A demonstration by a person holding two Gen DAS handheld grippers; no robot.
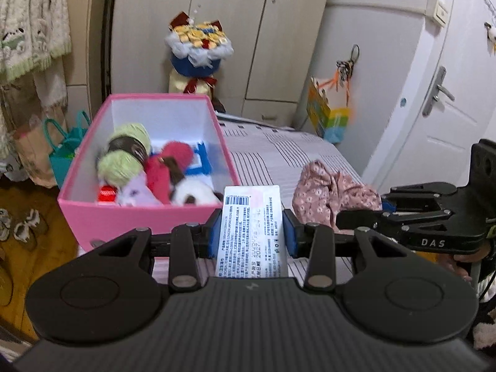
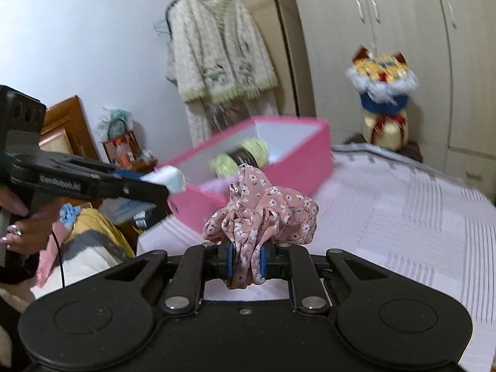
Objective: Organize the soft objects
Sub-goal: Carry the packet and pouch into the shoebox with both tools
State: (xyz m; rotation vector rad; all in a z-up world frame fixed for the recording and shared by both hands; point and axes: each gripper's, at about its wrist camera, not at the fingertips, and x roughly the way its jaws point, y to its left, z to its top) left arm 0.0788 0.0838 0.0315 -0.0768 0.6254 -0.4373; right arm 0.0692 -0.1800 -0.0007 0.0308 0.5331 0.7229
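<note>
Pink box [image 1: 148, 214] part-filled with plush toys; left gripper [image 1: 251, 232] clamps tissue pack [image 1: 249, 232], right gripper [image 2: 246, 262] pinches floral scrunchie [image 2: 263, 214]; both unboxed

Scrunchie [image 2: 262, 214]: thin floral cloth. Pack [image 1: 249, 232]: glossy printed plastic. Pink box [image 1: 130, 214]: matt cardboard. Bed [image 2: 403, 217]: quilted cloth.

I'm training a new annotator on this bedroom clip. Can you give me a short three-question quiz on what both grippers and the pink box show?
1. True or false: the left gripper is empty.
2. What does the right gripper hold? A) yarn ball B) floral scrunchie C) sweater
3. Name one thing lying in the pink box.

Key:
1. False; it is shut on a white labelled packet.
2. B.
3. Green yarn, for example.
</note>
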